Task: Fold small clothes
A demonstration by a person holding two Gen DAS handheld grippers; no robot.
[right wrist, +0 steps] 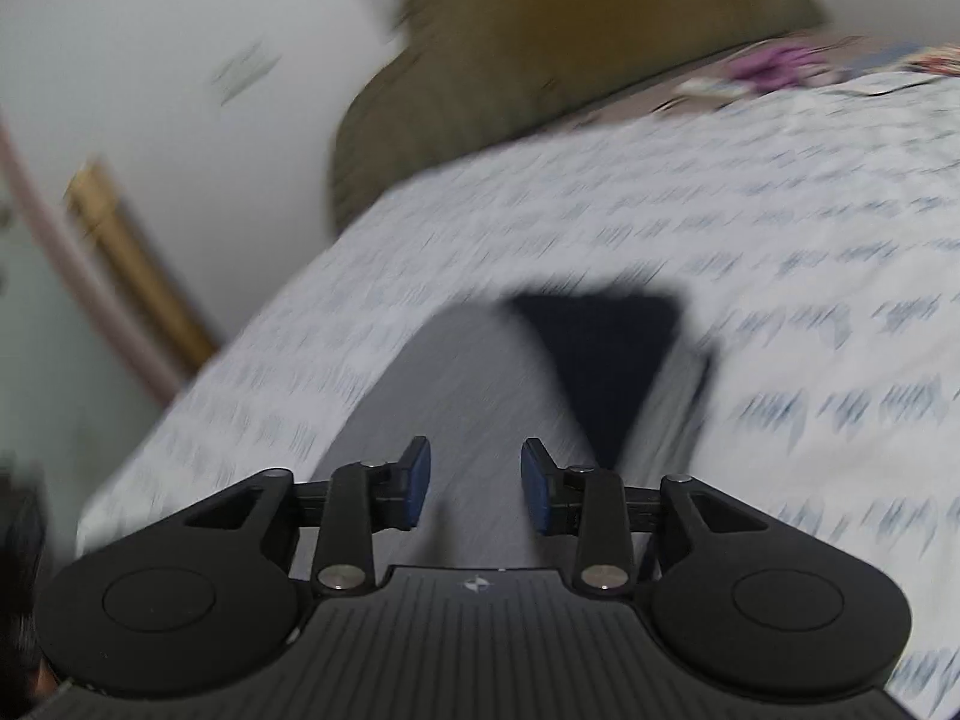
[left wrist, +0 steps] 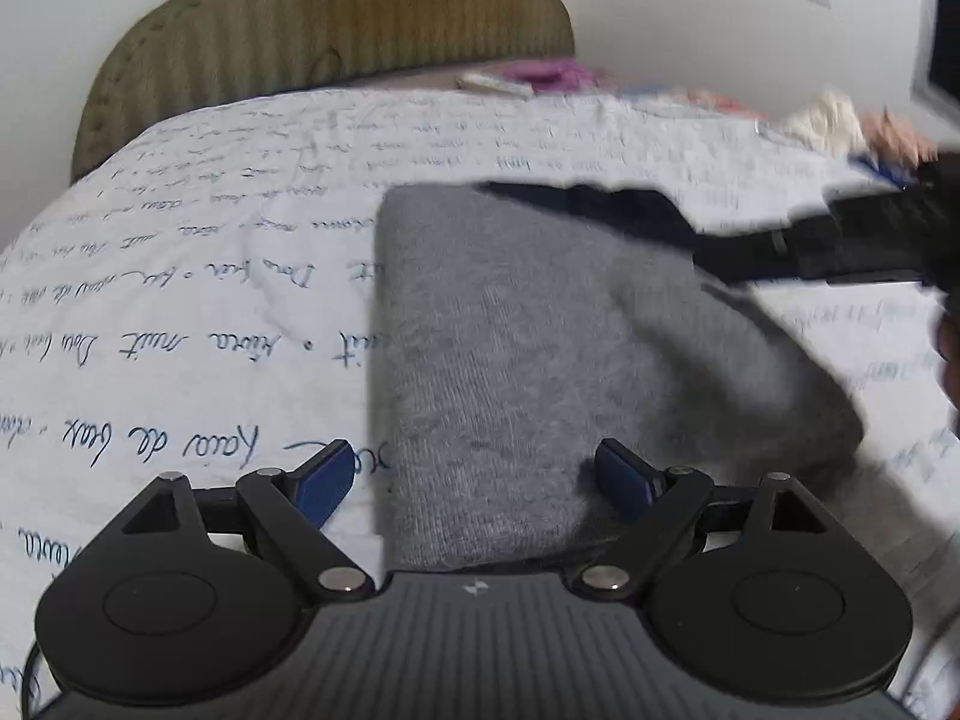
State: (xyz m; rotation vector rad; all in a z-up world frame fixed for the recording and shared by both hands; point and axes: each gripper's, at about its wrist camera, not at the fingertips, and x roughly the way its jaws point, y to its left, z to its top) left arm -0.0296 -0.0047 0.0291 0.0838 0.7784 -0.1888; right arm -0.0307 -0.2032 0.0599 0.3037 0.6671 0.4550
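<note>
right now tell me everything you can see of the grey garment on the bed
The grey garment looks like soft, fuzzy knit fabric, lying flat as a rough rectangle on the script-printed bedsheet. Its left edge is straight; its right side curves and is blurred. A dark navy part shows at its far end. No pad presses on it in either view.

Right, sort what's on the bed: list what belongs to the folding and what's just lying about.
Folding:
- grey garment
- its dark navy part
- left claw, open above it
- right claw, open, nothing gripped

Lying about:
- olive cushion
- purple item
- cream cloth
- script-print sheet, only the work surface
</note>
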